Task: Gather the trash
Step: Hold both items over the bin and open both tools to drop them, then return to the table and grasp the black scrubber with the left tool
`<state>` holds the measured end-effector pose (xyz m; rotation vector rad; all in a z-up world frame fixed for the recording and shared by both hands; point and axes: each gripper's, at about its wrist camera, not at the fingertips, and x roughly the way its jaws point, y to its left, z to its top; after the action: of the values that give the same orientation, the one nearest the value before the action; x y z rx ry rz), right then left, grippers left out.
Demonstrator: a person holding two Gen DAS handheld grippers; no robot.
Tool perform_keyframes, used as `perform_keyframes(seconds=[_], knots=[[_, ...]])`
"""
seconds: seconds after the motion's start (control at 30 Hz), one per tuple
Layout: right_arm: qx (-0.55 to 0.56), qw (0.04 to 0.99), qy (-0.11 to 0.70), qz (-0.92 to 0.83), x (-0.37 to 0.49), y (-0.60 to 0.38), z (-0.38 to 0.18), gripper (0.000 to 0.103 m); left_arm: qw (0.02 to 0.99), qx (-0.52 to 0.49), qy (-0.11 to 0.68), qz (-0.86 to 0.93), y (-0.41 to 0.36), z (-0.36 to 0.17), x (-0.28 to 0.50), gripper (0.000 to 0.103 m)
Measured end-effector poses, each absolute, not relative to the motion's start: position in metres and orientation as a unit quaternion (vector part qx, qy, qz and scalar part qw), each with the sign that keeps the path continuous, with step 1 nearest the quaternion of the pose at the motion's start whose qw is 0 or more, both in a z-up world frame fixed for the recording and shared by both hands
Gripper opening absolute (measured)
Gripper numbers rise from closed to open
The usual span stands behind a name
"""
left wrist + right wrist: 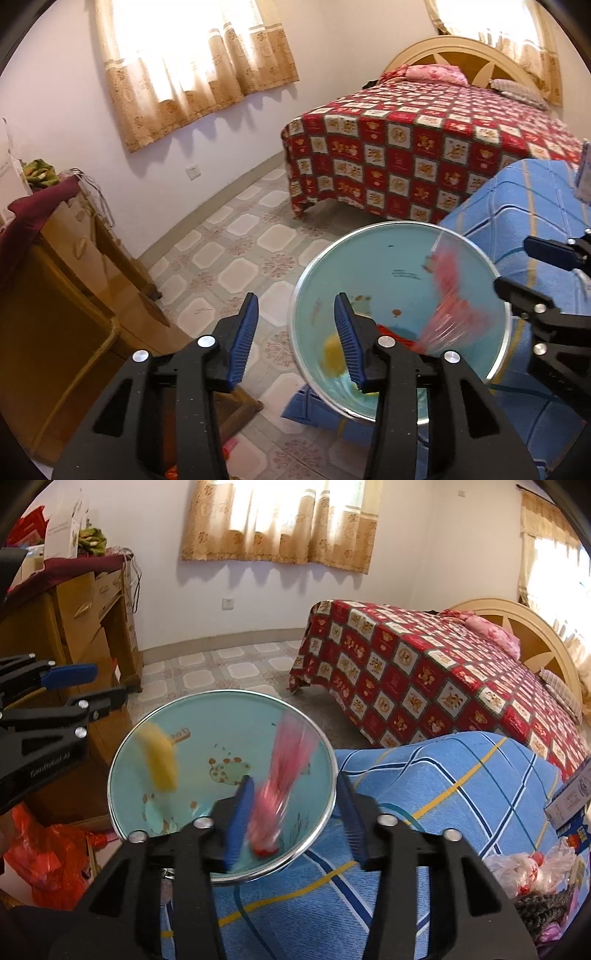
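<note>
A light-blue bin [369, 266] with a metal rim stands on the floor beside a blue checked cover; the right wrist view also shows the bin [221, 716]. My left gripper [295, 299] is open over the bin's left rim, with nothing between its pads. My right gripper [294, 779] is open over the near rim. A yellow scrap [159, 760] and a red wrapper [284, 768] show as blurred streaks inside the bin's mouth, free of both grippers. The left wrist view shows the red wrapper [454, 291], the yellow scrap [332, 356] and the right gripper [513, 264]. The left gripper [110, 682] appears at left.
A bed with a red patterned spread [424, 672] lies behind. The blue checked cover [443, 797] is on the right, a wooden dresser [74, 295] on the left. A red plastic bag [48, 853] lies on the floor; clear bags [532, 871] and a box sit on the cover.
</note>
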<state>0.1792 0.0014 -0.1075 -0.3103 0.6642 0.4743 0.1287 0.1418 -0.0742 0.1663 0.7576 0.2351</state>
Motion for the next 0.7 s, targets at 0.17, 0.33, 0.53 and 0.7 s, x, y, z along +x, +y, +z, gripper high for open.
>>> perform_keyframes(seconds=[0.17, 0.33, 0.53, 0.7], knots=[[-0.138, 0.911, 0.319, 0.222, 0.173, -0.007, -0.106, 0.054, 0.922, 0.084, 0.364, 0.101, 0.130, -0.075, 0.124, 0.059], [-0.127, 0.919, 0.313, 0.203, 0.153, -0.031, -0.099, 0.058, 0.922, 0.086, 0.366, 0.088, 0.118, -0.082, 0.119, 0.080], [-0.090, 0.941, 0.294, 0.140, 0.102, -0.101, -0.085, 0.065, 0.917, 0.098, 0.384, 0.045, 0.083, -0.101, 0.113, 0.084], [-0.040, 0.956, 0.285, 0.059, 0.055, -0.179, -0.081, 0.071, 0.911, 0.120, 0.394, 0.005, 0.046, -0.112, 0.106, 0.084]])
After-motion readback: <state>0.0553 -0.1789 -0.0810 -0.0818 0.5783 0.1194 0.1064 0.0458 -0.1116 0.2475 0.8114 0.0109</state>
